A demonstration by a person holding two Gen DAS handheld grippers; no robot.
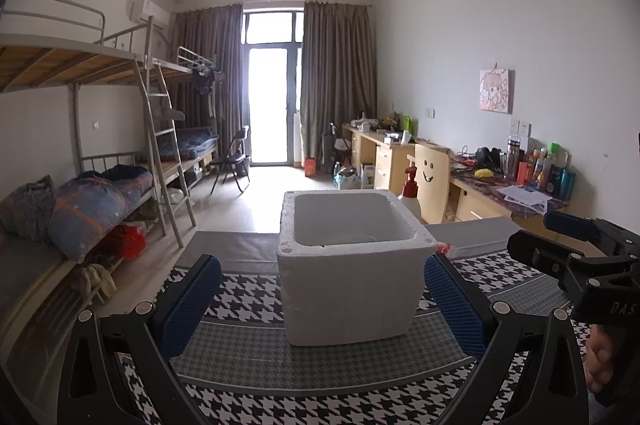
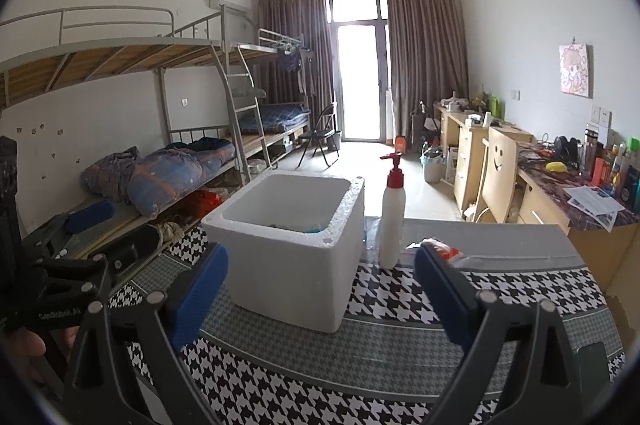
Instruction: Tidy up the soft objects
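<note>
1. We take the white foam box [image 1: 352, 265] as our landmark: it stands open-topped on the houndstooth cloth [image 1: 248, 293] that covers the table.
2. Our left gripper [image 1: 322, 301] hangs just in front of the box, its blue-padded jaws spread wide apart with nothing between the pads; from its own camera the box sits squarely between the two fingers.
3. Our right gripper [image 2: 320, 299] is also in front of the box, a little to its right, jaws likewise wide apart and empty.
4. Inside the box we glimpse something low against the near wall, with a bit of blue [image 2: 314, 227] showing (too hidden by the rim for us to say what it is).
5. Just to the right of the box, a white pump bottle [image 2: 392, 221] with a red top stands upright on the table.
6. Further right of the box, past the bottle, a crumpled clear wrapper with red on it [image 2: 444, 249] lies on the grey part of the table, partly hidden behind our right gripper's finger.
7. To the left of the box, beyond the table, runs a bunk bed [image 2: 168, 161] with rumpled blue bedding.
8. Far behind the box, to its right, a desk [image 1: 516, 197] crowded with bottles lines the wall.
</note>
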